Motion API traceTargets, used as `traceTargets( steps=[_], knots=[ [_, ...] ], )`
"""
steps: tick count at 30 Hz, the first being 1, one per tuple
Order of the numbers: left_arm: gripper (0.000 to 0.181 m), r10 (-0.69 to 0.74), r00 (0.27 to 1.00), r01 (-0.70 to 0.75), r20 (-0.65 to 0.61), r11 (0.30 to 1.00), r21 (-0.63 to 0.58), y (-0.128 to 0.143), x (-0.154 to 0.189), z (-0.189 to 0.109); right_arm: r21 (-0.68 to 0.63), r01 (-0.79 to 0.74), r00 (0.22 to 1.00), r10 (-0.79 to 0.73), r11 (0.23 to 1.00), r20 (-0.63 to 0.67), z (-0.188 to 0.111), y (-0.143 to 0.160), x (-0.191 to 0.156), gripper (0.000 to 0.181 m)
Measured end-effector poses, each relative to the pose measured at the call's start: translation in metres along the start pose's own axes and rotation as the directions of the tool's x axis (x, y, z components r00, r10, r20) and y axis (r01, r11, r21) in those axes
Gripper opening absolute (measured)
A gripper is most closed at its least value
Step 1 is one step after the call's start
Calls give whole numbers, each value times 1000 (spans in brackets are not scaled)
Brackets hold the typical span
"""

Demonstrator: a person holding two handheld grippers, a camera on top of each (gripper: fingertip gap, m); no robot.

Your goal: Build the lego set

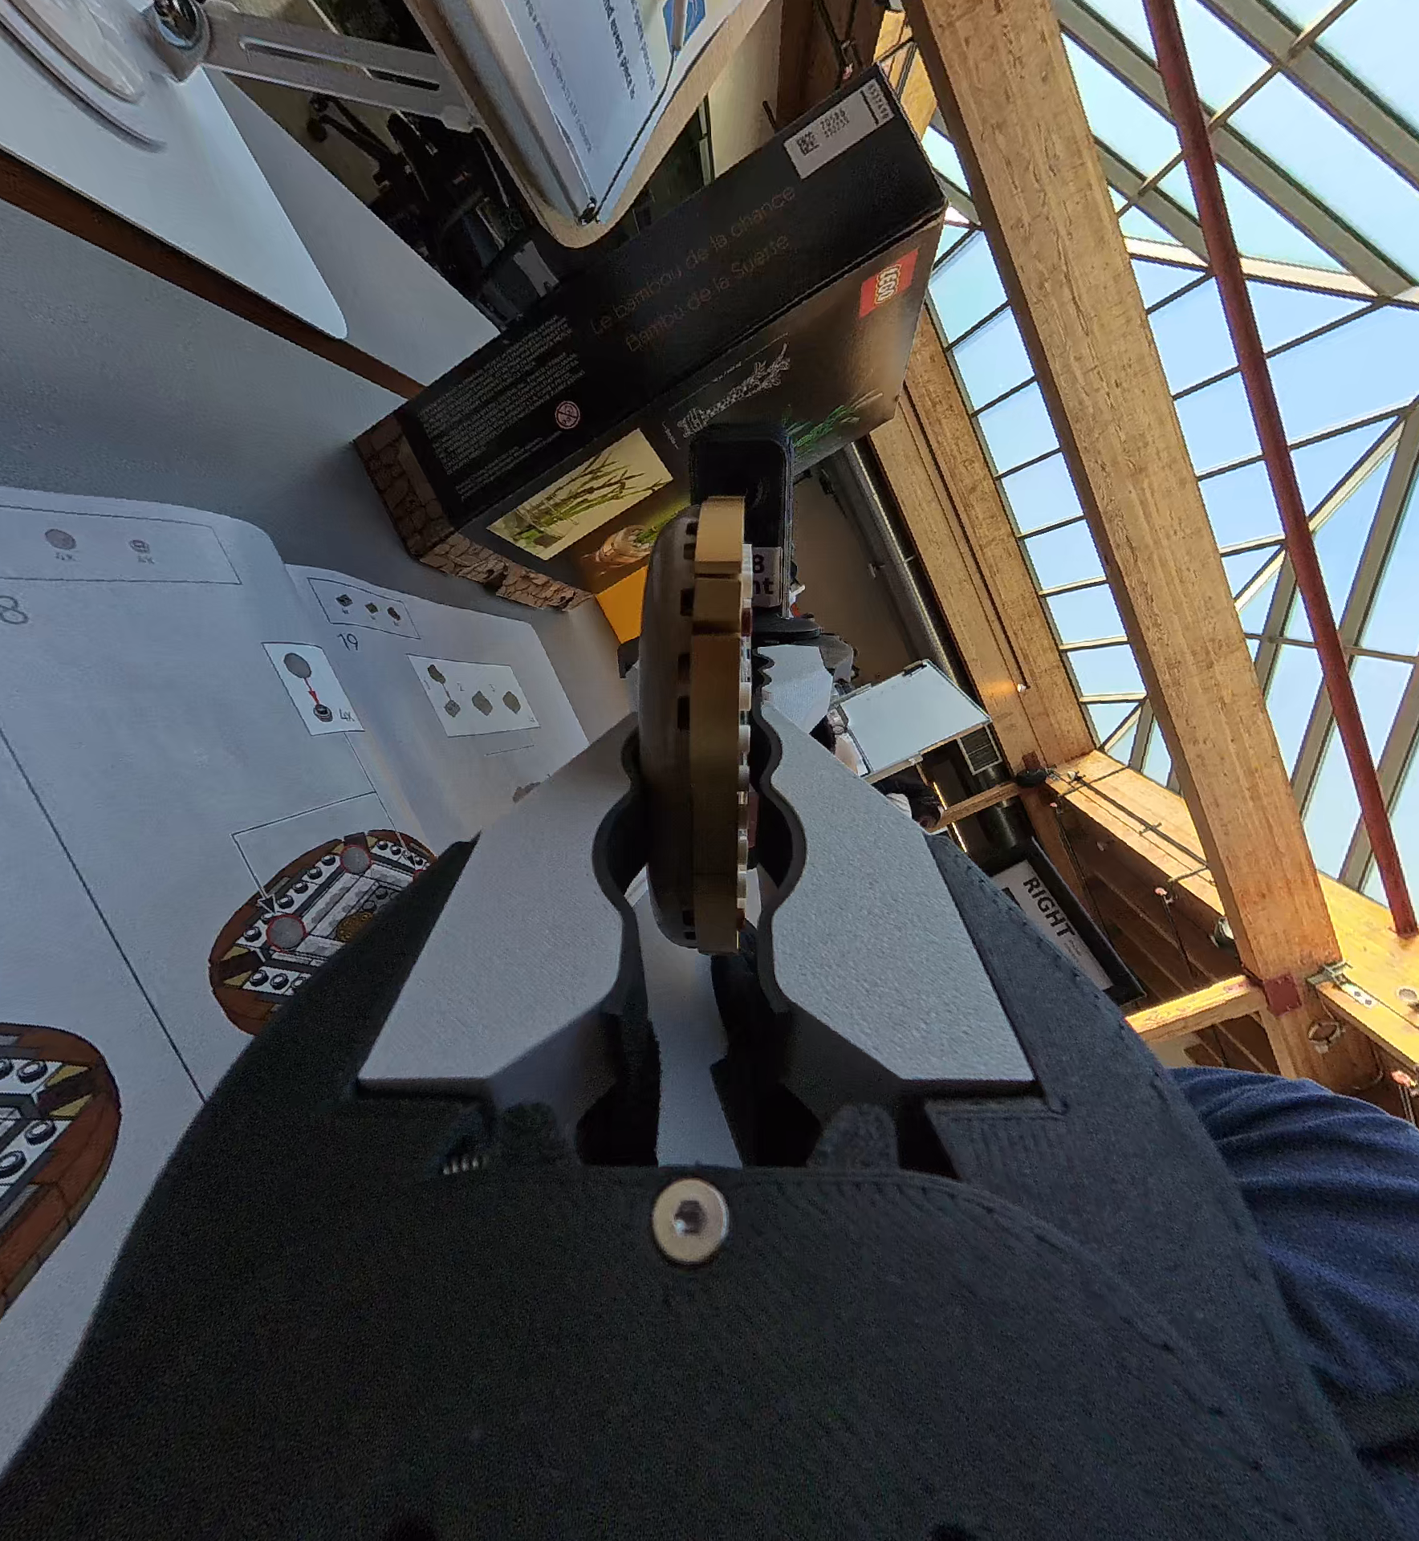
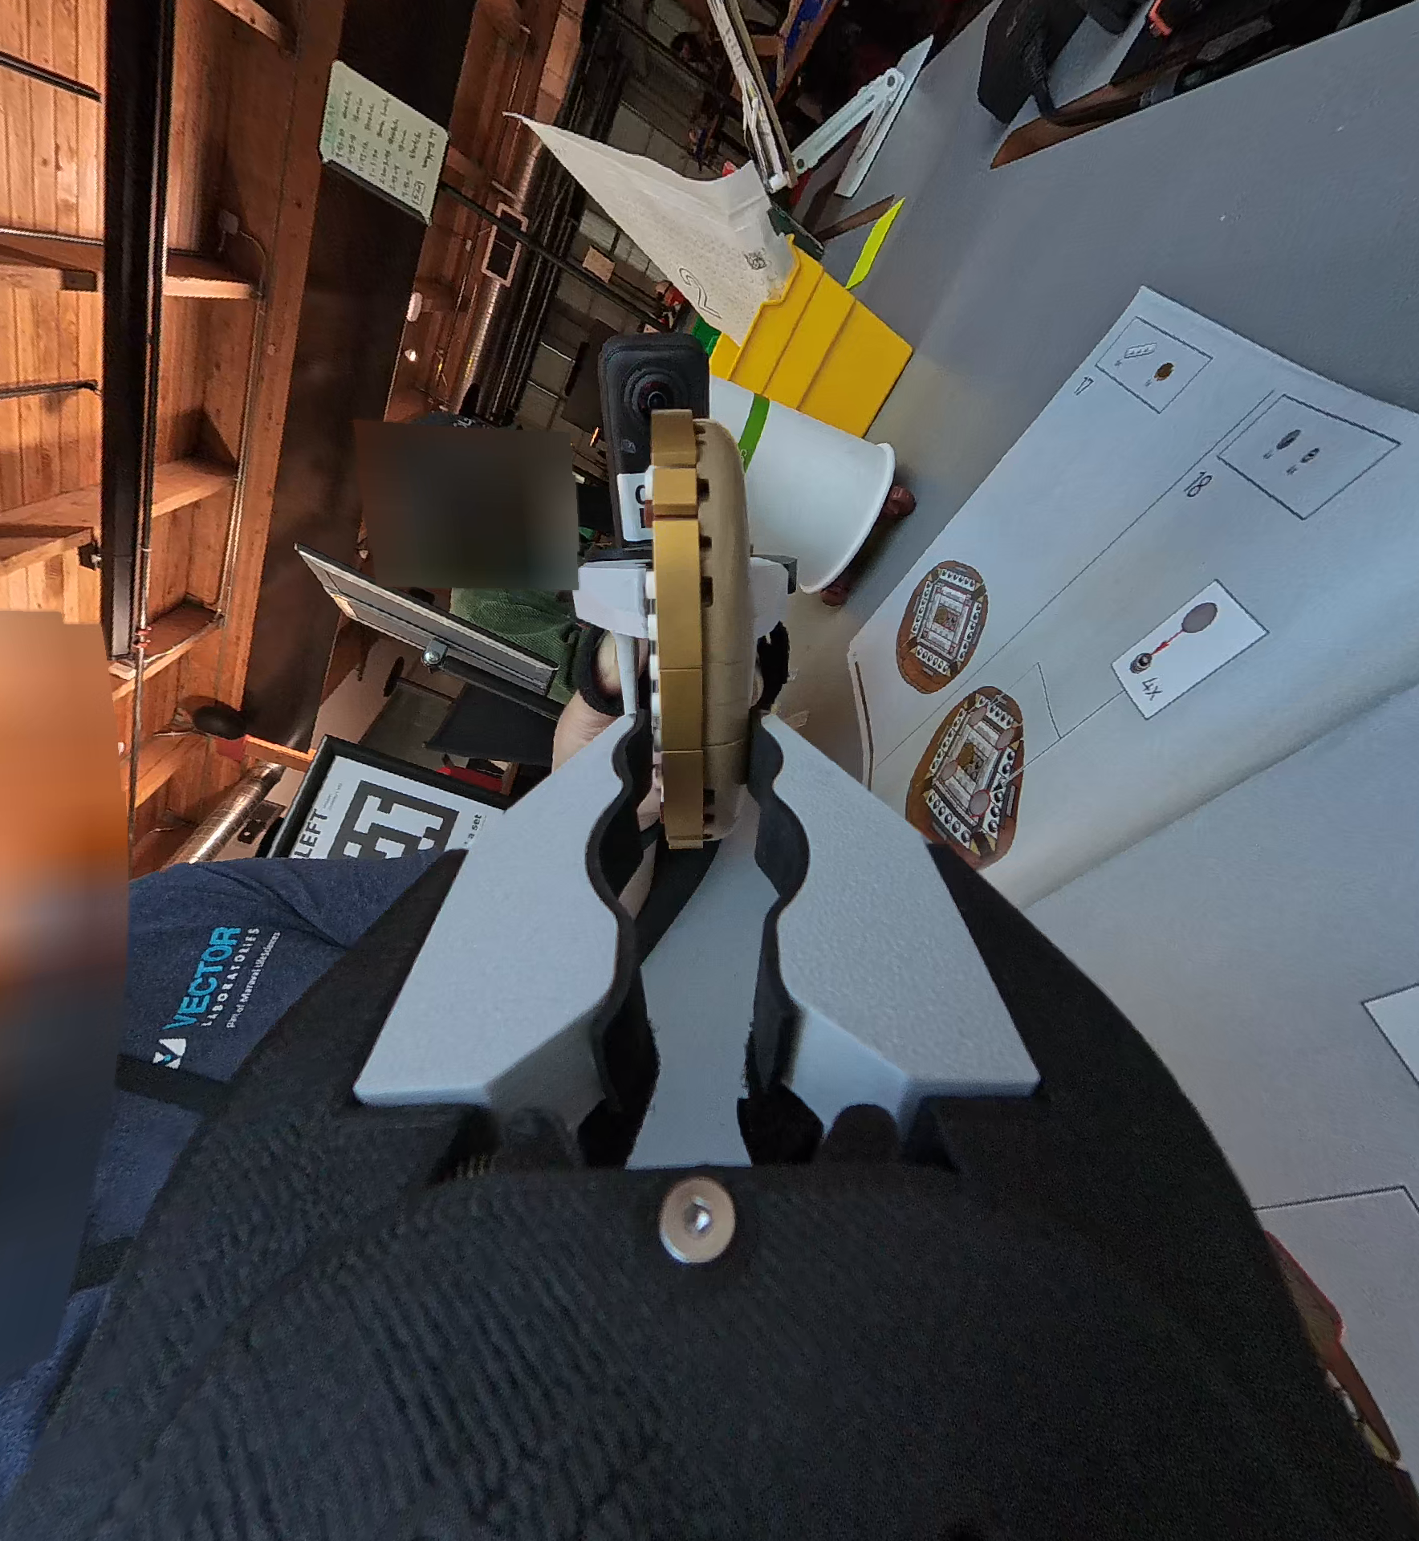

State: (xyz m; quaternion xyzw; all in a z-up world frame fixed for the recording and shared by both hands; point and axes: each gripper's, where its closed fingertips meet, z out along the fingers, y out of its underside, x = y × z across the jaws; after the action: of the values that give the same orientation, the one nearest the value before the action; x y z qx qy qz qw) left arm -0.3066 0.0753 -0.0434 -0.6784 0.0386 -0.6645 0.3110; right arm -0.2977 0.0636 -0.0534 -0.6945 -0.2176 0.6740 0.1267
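Note:
A round lego base (image 1: 710,709) with a gold rim and a tan underside is held edge-on above the table. My left gripper (image 1: 702,738) is shut on its near edge, grey fingers (image 1: 539,901) pressing both faces. In the right wrist view the same base (image 2: 689,634) stands edge-on, and my right gripper (image 2: 702,742) is shut on its opposite edge. Each gripper's camera shows beyond the base in the other's view: the right gripper (image 1: 744,479), the left gripper (image 2: 648,392). The studded face is mostly hidden. The open instruction booklet (image 1: 147,709) (image 2: 1190,584) lies on the table.
The black lego box (image 1: 689,317) stands on the grey table (image 1: 106,375) behind the booklet. A yellow bin (image 2: 814,350), a white paper cup (image 2: 814,500) and a white bag (image 2: 664,217) sit at the table's far side. A person's blue sleeve (image 1: 1357,1251) is close by. Only a small space, under 4 cm, lies between the two pairs of fingers.

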Motion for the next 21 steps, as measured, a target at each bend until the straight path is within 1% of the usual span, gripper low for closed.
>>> traceTargets(
  steps=[9,11,13,15,16,18,19,20,21],
  knots=[
    [18,-6,1000,6,-2,1000,-7,4,-1,3,-31,31,999,-31,999,-7,-4,3,2,19],
    [19,0,1000,0,-1,1000,-13,4,-1,3,-34,33,999,-33,999,9,-4,4,2,20],
    [19,-3,1000,3,-5,1000,-3,3,2,3,4,17,998,-17,1000,62,-5,-2,-4,20],
    [18,-30,1000,30,-7,999,20,0,1,0,81,-36,988,24,996,150,-10,-15,-14,39],
    [18,-38,999,38,-3,999,34,-2,-1,-1,104,-38,990,23,994,142,-12,-18,-13,42],
    [18,-44,999,44,3,998,50,-5,-4,-4,120,44,999,-46,992,21,-14,-21,0,48],
    [18,-41,999,40,4,998,55,-7,-5,-4,120,77,996,-72,990,-48,-14,-21,7,55],
    [18,-34,999,33,6,998,56,-7,-4,-4,111,101,993,-93,989,-79,-13,-21,8,58],
    [18,-24,1000,23,11,998,51,-6,-4,-4,100,109,992,-101,989,-78,-11,-19,6,55]
  ],
)
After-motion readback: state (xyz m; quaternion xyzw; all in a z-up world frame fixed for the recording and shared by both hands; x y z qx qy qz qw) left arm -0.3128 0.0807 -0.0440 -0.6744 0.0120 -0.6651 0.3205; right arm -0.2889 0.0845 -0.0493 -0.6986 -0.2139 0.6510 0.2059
